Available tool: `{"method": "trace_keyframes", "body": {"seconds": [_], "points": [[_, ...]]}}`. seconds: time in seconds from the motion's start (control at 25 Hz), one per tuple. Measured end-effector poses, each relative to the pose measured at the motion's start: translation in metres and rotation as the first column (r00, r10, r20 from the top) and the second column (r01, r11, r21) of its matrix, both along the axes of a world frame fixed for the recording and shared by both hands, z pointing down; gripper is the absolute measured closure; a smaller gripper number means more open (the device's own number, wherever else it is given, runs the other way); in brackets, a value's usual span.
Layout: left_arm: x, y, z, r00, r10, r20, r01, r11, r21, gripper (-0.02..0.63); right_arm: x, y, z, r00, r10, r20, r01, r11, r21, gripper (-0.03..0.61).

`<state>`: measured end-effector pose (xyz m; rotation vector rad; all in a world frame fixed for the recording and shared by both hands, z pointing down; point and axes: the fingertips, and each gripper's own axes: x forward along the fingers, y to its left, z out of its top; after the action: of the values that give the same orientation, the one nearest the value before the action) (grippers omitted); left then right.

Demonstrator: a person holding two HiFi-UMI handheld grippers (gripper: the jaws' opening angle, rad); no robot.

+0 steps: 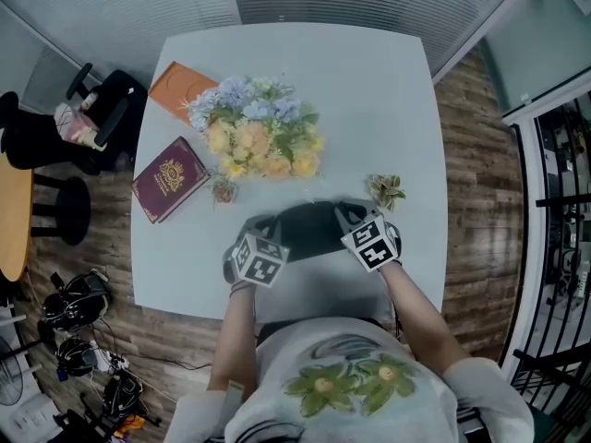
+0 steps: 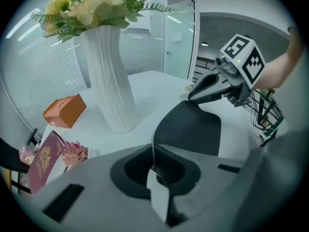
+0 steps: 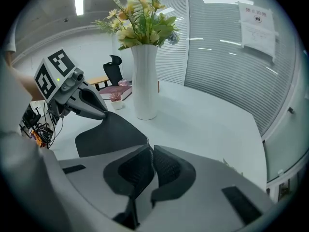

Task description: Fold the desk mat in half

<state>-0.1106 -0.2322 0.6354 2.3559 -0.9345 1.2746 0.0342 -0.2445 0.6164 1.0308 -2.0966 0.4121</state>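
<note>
Desk mat (image 1: pixel 309 229): thin, flexible sheet; dark, matt, smooth face.

Left gripper (image 2: pixel 153 146) and right gripper (image 3: pixel 150 149): grey moulded plastic shells, matt. Pads (image 3: pixel 166 166): dark, finely ribbed, rubber-like.

Table (image 1: pixel 388 109): pale top, smooth, low sheen.

Vase (image 2: pixel 108 76): white, vertically fluted wall, satin finish, ceramic in look.

Book (image 1: pixel 169 179), at 9 o'clock on the table: maroon cover, slight gloss, gold emblem.

Box (image 1: pixel 180 88), at 10 o'clock: orange, matt, card-like.

Floor (image 1: pixel 471 210), at 3 o'clock of the table: wood-grain planks, dull finish.
</note>
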Motion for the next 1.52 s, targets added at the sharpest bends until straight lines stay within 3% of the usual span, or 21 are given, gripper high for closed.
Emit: {"method": "trace_keyframes", "body": {"seconds": [0.84,0.96,1.2,1.36,1.52], "points": [[-0.003,-0.001,0.060,0.998,0.027,0.063,-0.021,0.996,-0.085,0.597,0.002,-0.007,0.064,0.997,0.005,-0.076,-0.014,0.993,-0.118,0.541],[-0.002,-0.004,0.062,0.998,0.019,0.056,-0.015,0.996,-0.084,0.597,0.004,-0.009,0.067,0.998,0.026,-0.055,-0.033,0.991,-0.133,0.541],[-0.001,-0.003,0.064,1.000,0.018,0.024,-0.014,0.987,-0.159,0.597,0.005,-0.009,0.067,0.999,0.037,-0.036,-0.042,0.989,-0.143,0.541],[-0.001,-0.005,0.062,1.000,-0.011,0.009,0.013,0.986,-0.165,0.595,0.004,-0.012,0.067,0.998,0.052,-0.025,-0.055,0.985,-0.161,0.541],[-0.005,-0.010,0.059,0.993,-0.113,-0.035,0.105,0.978,-0.178,0.561,0.004,-0.014,0.063,0.994,0.102,0.031,-0.094,0.976,-0.198,0.523]]}}
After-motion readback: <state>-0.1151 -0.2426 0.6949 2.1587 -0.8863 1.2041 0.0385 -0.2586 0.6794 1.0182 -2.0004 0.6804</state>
